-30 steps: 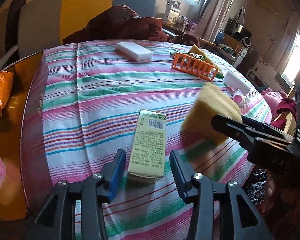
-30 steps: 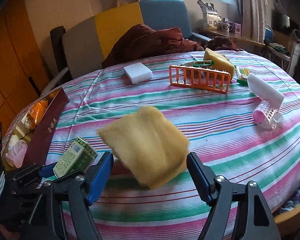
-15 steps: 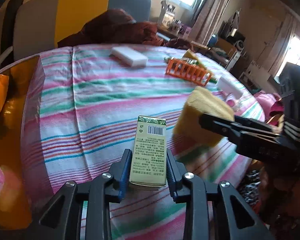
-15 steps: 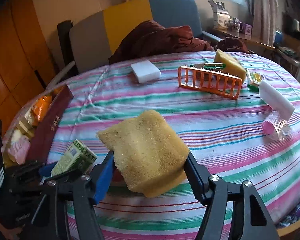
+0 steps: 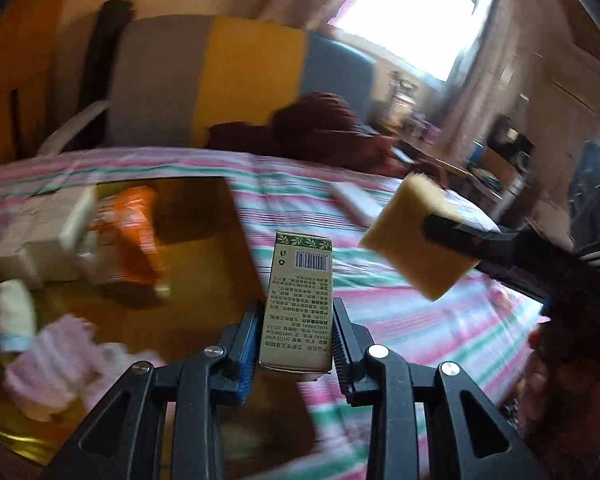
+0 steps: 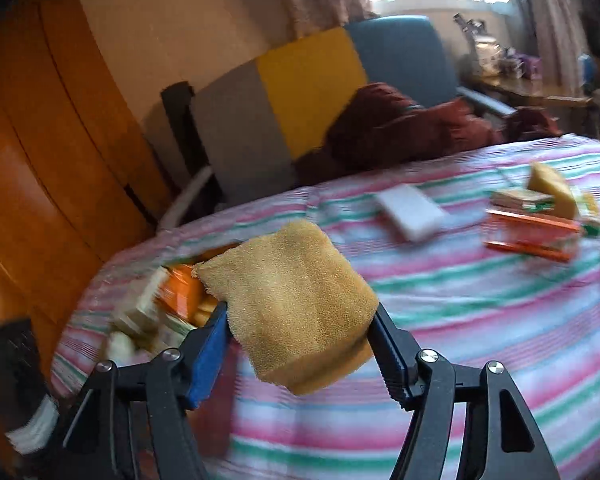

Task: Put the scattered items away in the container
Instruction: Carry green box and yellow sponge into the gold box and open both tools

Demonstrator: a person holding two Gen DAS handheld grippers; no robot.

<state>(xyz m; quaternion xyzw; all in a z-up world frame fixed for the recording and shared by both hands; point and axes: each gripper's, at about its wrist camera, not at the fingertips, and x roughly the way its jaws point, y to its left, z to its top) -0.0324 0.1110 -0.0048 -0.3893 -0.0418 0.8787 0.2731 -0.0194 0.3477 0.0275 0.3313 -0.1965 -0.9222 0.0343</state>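
Left gripper (image 5: 296, 344): black two-finger frame with blue ribbed pads, pinching a tall pale-green cardboard carton with a barcode and printed text (image 5: 299, 300) by its two long sides. Carton upright in the jaws, lifted clear of the cloth, held at the right-hand edge of the container

Container: shallow amber-walled open box (image 5: 204, 240) on the pink, green and white striped tablecloth (image 5: 400, 312). Contents blurred; an orange packet (image 5: 130, 232), pale boxes (image 5: 40, 236) and a pink soft item (image 5: 56, 372) can be made out inside. Exact positions within the box cannot be told

Right gripper (image 6: 300, 344): same black frame and blue pads, clamped on a thick square yellow-tan sponge (image 6: 292, 300). Sponge squeezed between the pads, raised above the cloth, to the right of the container and just beside its near corner. In the left wrist view the same sponge (image 5: 416, 236) sits at the tip of the right gripper (image 5: 436, 228), right of the carton and apart from it

Farther from the container, on the cloth: a white rectangular foam block (image 6: 412, 212); beyond it an orange slatted plastic rack (image 6: 532, 236) with a second yellow sponge (image 6: 552, 192) just behind. All blurred

Behind the table: a grey, yellow and blue panelled chair back (image 6: 308, 100) with dark red cloth (image 6: 400, 128) heaped on the seat
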